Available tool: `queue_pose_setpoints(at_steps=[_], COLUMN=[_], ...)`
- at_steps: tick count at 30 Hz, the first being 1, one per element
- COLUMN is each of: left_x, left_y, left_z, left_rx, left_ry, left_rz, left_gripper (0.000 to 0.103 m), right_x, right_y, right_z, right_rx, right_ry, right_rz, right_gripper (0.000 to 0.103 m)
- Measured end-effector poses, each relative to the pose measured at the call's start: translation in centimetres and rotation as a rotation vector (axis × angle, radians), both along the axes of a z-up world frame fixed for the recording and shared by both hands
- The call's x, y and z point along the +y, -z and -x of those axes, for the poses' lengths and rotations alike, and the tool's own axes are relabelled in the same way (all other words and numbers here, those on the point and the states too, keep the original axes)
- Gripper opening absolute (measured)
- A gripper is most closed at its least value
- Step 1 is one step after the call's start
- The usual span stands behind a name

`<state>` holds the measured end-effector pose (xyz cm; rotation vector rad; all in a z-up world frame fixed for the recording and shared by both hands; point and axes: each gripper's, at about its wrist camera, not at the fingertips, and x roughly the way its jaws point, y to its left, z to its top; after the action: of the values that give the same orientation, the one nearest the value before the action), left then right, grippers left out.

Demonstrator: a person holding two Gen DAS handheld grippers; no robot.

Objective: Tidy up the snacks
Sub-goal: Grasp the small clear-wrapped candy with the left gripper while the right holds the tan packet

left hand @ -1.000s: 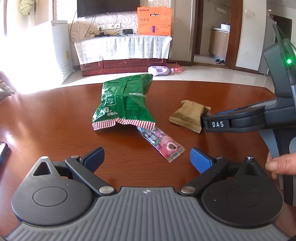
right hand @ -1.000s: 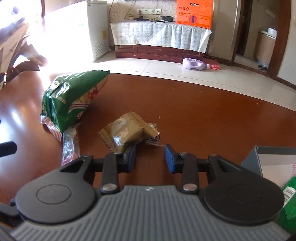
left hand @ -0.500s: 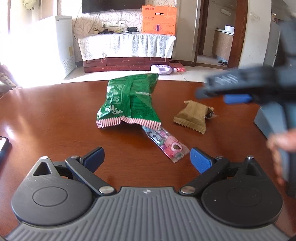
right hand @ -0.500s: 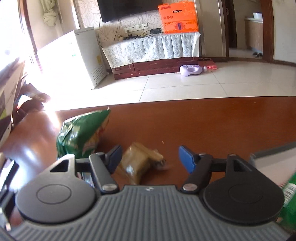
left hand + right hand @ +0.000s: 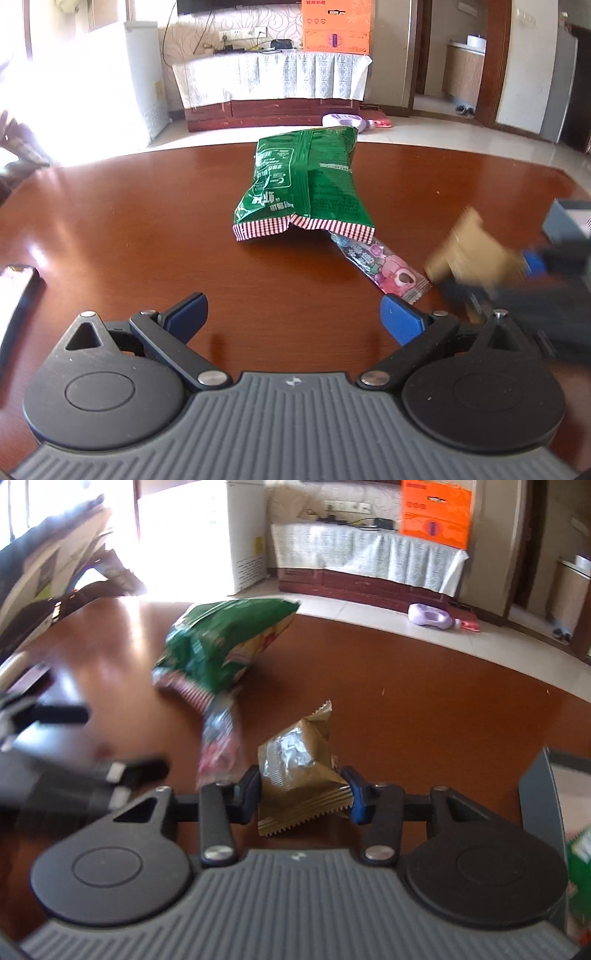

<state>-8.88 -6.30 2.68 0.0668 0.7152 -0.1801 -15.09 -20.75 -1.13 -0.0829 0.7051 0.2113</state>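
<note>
A brown snack packet (image 5: 295, 775) sits between the blue pads of my right gripper (image 5: 303, 790), whose jaws are closing and press on both its sides. In the left wrist view the same brown packet (image 5: 469, 247) is blurred and raised off the table at the right. A green chip bag (image 5: 306, 184) lies mid-table, with a pink candy strip (image 5: 384, 266) poking out from under its near end. My left gripper (image 5: 291, 314) hovers open over bare wood in front of them, holding nothing.
A grey open box (image 5: 539, 797) stands at the right table edge, with a green packet inside it. A dark phone-like object (image 5: 18, 280) lies at the left edge. The round wooden table (image 5: 147, 229) has bare wood at the left.
My right gripper opened, swung away, then came back and closed round the brown packet. The packet has left its spot beside the candy strip and is now raised at the right.
</note>
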Motion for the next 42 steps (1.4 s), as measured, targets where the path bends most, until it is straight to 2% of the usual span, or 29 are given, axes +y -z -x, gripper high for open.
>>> queue_pose_setpoints(at_steps=[3, 5, 7, 9, 12, 18, 21, 24, 27, 32, 36, 38, 42], left_x=[0.0, -0.4, -0.6, -0.9, -0.9, -1.4, -1.9, -2.4, -2.8, -4.7, -8.3, -10.4, -13.6], left_y=[-0.2, -0.1, 0.0, 0.0, -0.1, -0.1, -0.3, -0.4, -0.6, -1.2, -0.4, 0.3, 0.7], left_z=[0.3, 0.5, 0.7, 1.1, 1.4, 2.4, 3.1, 3.6, 3.7, 4.5, 5.7, 5.7, 5.3], left_rx=[-0.009, -0.013, -0.01, -0.013, -0.01, 0.003, -0.004, -0.015, -0.043, -0.122, -0.181, -0.175, -0.192], left_ry=[0.024, 0.032, 0.042, 0.043, 0.032, 0.032, 0.052, 0.07, 0.101, 0.245, 0.406, 0.451, 0.499], left_rz=[-0.005, -0.034, -0.037, -0.039, -0.039, -0.041, -0.044, -0.056, -0.062, -0.047, -0.098, -0.119, -0.104], left_gripper=[0.101, 0.101, 0.101, 0.101, 0.101, 0.101, 0.101, 0.101, 0.101, 0.101, 0.101, 0.101, 0.101], right_x=[-1.0, -2.5, -3.9, -3.8, -2.5, -1.1, -1.7, -2.0, -2.2, -1.8, -2.1, -2.3, -3.2], right_y=[-0.3, -1.4, -3.2, -4.4, -4.0, -1.7, -0.7, 0.4, 0.1, -0.3, -0.2, -0.1, 0.0], right_z=[3.0, 5.2, 7.3, 8.7, 9.8, 9.4, 7.7, 7.5, 8.5, 11.6, 14.9, 16.3, 17.6], right_rx=[0.011, -0.033, -0.104, -0.154, -0.121, -0.07, -0.053, -0.039, -0.031, 0.024, 0.043, 0.043, 0.047], right_ry=[-0.008, 0.032, 0.085, 0.105, 0.114, 0.114, 0.134, 0.136, 0.139, 0.106, 0.112, 0.125, 0.134], right_rz=[-0.001, -0.074, -0.14, -0.078, 0.064, 0.084, 0.022, 0.002, 0.015, 0.062, 0.044, 0.037, -0.005], right_gripper=[0.05, 0.049, 0.065, 0.074, 0.074, 0.074, 0.073, 0.053, 0.051, 0.05, 0.05, 0.05, 0.05])
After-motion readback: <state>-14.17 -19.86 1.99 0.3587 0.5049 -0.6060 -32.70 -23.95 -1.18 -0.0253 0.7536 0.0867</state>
